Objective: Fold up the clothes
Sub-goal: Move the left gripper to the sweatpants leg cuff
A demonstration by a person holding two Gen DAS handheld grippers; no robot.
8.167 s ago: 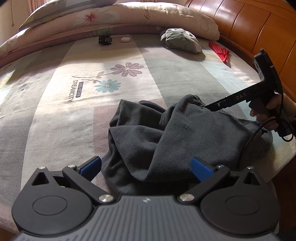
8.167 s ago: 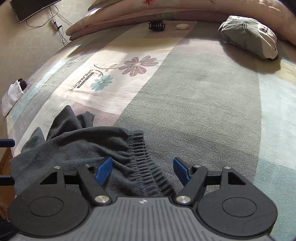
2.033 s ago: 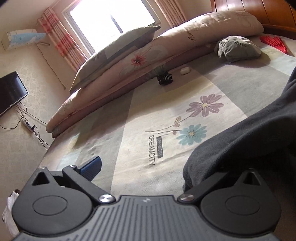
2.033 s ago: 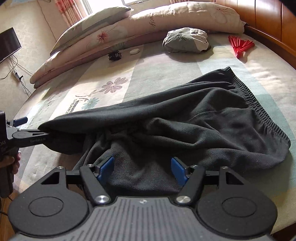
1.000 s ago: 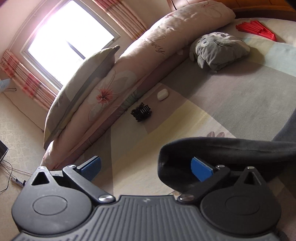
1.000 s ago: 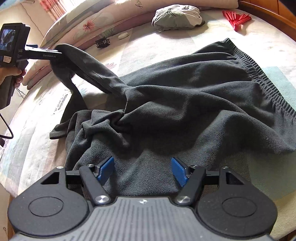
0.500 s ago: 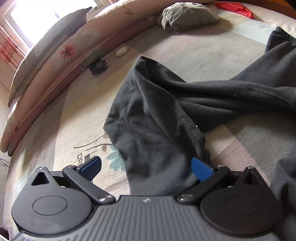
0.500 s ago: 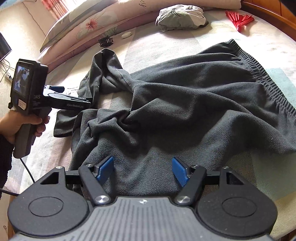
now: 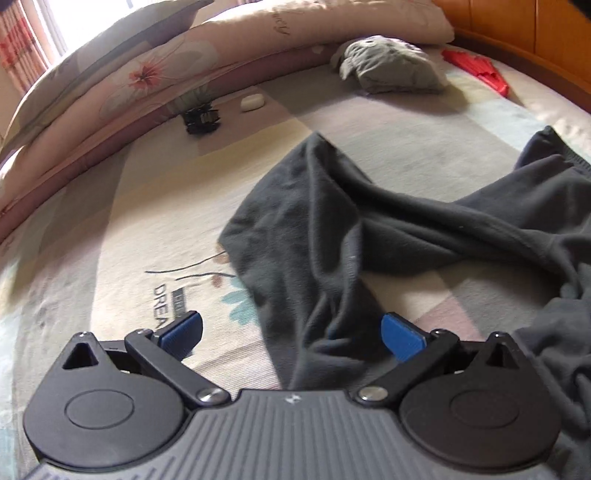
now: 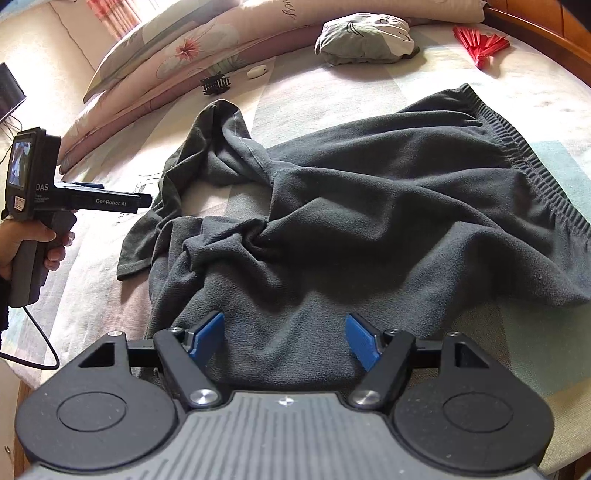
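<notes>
A dark grey pair of shorts point(image 10: 369, 206) lies crumpled on the bed, its ribbed waistband point(image 10: 524, 155) at the right. One leg point(image 9: 310, 229) is stretched out toward the pillows and twisted. My left gripper point(image 9: 291, 332) is open just above that leg's near part, holding nothing; its tip also shows in the right wrist view point(image 10: 146, 201). My right gripper point(image 10: 284, 338) is open and empty over the near edge of the shorts.
The bed sheet point(image 9: 110, 236) has flower prints. Long pillows point(image 10: 184, 48) line the far side. A grey cat cushion point(image 10: 365, 37), a red fan point(image 10: 480, 40), a black hair clip point(image 10: 216, 85) and a white object point(image 10: 256, 70) lie beyond the shorts. Wooden headboard point(image 10: 535, 18) at right.
My left gripper lifted the shorts leg, carried it toward the pillows, laid it down and let go. It has now drawn back a little. My right gripper has stayed open in place.
</notes>
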